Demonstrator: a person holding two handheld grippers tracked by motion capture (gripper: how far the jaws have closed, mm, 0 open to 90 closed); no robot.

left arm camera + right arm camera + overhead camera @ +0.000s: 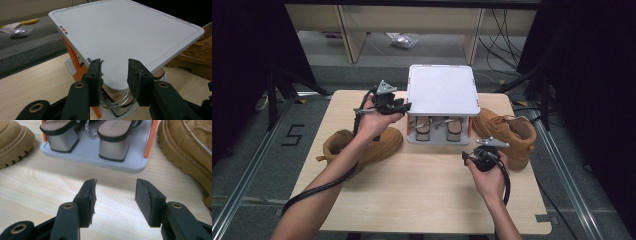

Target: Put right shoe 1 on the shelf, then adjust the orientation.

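A white two-level shoe rack (pixel 442 90) with orange posts stands at the back middle of the wooden table (pixel 422 200). A pair of block-heeled sandals (pixel 438 129) sits on its lower shelf, heels toward me (pixel 113 147). My left gripper (pixel 404 106) hovers at the near left corner of the rack's top plate (pixel 130 32), open, with nothing between its jaws (pixel 115 66). My right gripper (pixel 473 152) is low over the table in front of the rack base (pixel 95 157), open and holding nothing (pixel 116 182).
One tan boot (pixel 382 142) lies left of the rack under my left forearm; another tan boot (pixel 507 130) stands to its right, close to my right hand (pixel 187 147). Bare tabletop stretches toward the near edge. Cables trail from both grippers.
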